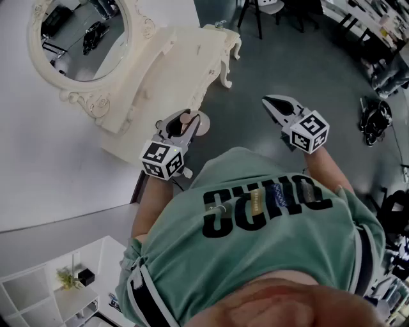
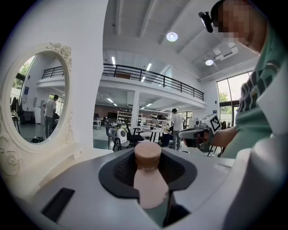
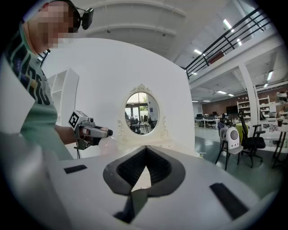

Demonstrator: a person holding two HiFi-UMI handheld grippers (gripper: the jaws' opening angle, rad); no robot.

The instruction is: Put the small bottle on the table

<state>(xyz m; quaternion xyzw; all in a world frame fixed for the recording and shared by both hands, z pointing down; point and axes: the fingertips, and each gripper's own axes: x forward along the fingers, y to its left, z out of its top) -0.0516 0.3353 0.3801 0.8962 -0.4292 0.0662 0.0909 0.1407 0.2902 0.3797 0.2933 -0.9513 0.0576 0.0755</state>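
A small pink bottle (image 1: 192, 121) with a rounded tan cap (image 2: 147, 154) sits between the jaws of my left gripper (image 1: 187, 122), which is shut on it. The left gripper view has the bottle (image 2: 147, 184) upright, neck and cap rising above the dark pads. I hold it in the air just off the front edge of the cream dressing table (image 1: 182, 67). My right gripper (image 1: 268, 101) hangs over the grey floor to the right, shut with nothing in it; its tips meet in its own view (image 3: 144, 152). From there I see the left gripper (image 3: 92, 131) with the bottle (image 3: 107, 144).
An oval mirror (image 1: 80, 38) in a carved cream frame leans on the white wall behind the table. A white shelf unit (image 1: 57, 281) stands at the lower left. Black gear (image 1: 374, 118) lies on the floor at right, and chair legs (image 1: 255, 19) stand beyond the table.
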